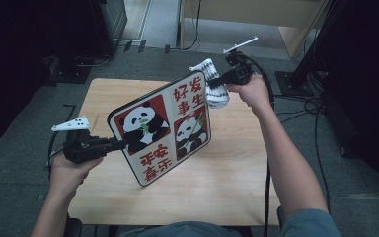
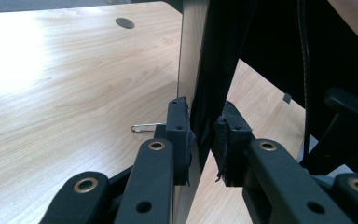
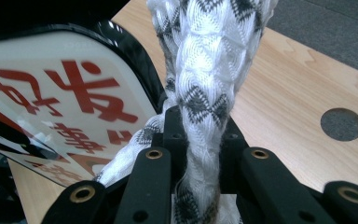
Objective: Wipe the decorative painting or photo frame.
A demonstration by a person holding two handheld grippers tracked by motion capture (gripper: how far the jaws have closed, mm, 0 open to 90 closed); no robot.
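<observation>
Board point(image 1: 165, 126) red-white, black pandas; cloth point(image 3: 205, 60) white, grey zigzags.

Hand-held gripper point(image 3: 200, 140) pinches a white patterned cloth point(image 3: 209, 60) beside the panda board point(image 3: 65, 98).

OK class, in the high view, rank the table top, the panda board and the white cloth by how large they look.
1. table top
2. panda board, raised nearer the camera, so it looks enlarged
3. white cloth

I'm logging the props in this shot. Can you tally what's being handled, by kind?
Panda board: 1, clamped at its edge by the left gripper
White patterned cloth: 1, pinched in the right gripper
Grippers: 2
Total: 4
</observation>
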